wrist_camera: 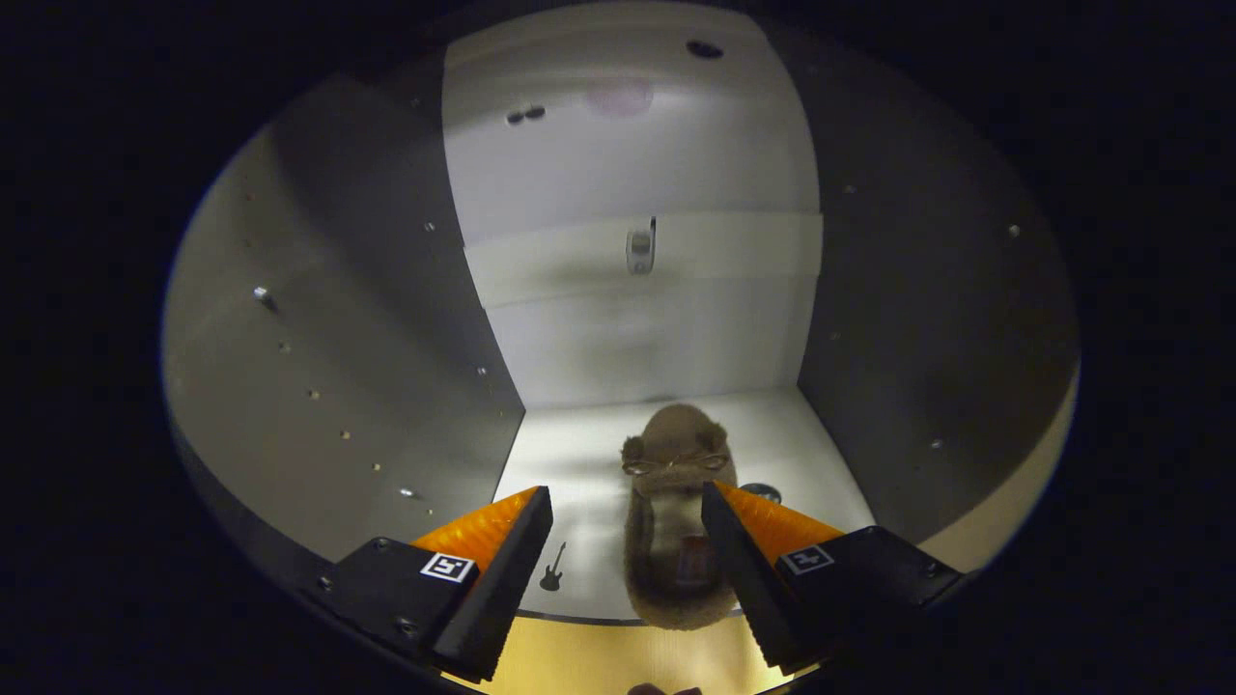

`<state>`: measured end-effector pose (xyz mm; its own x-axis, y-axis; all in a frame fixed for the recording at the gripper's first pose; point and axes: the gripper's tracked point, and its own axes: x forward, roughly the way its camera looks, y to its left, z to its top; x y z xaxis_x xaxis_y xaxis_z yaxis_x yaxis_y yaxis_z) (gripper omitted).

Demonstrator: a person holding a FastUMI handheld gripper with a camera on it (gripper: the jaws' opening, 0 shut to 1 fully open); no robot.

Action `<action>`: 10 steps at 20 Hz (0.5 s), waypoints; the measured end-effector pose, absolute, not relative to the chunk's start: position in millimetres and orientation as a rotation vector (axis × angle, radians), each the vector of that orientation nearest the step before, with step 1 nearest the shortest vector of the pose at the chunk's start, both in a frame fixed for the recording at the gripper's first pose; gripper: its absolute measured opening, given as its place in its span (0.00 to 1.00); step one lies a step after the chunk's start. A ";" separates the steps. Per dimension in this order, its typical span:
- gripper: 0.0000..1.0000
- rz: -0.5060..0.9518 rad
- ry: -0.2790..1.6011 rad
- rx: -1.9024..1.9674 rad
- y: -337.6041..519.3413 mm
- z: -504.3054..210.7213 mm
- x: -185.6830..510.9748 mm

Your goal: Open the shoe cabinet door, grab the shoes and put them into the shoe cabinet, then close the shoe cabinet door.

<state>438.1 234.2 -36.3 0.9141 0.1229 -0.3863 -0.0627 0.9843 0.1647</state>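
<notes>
The gripper (628, 507) looks straight into the open shoe cabinet (367, 319), and its two black-and-orange fingers (502, 569) stand apart, pressing on nothing. Between them, nearer the finger at 4 o'clock, lies the shoe (676, 512): a fuzzy tan-brown slipper, plush all over, lying lengthwise with its rounded toe pointing toward 12 o'clock, into the cabinet. The toe end is domed, with two small ear-like bumps at 10 and 2 o'clock and a thin bow or lace tied across just behind them. The opening of the slipper faces up, and a small reddish patch shows inside near the heel. The heel end hangs slightly over the front edge of the cabinet floor (579, 454), at 6 o'clock from the toe. The inner edge of the 4 o'clock finger runs just beside the slipper's side; whether it touches cannot be told. The other finger is clear of it.

The floor is pale and brightly lit; a small black guitar-shaped mark (552, 568) sits on it just beside the 8 o'clock finger. Grey side walls with rows of small holes rise at 9 and 3 o'clock. On the white back wall (628, 174) at 12 o'clock a pale crossbar carries a small metal fitting (640, 247).
</notes>
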 end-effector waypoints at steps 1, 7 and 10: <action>0.98 0.092 0.344 0.145 232.0 -18.8 425.3; 0.98 0.068 0.017 0.132 219.1 79.9 325.5; 0.98 0.064 -0.055 0.107 208.1 100.5 264.5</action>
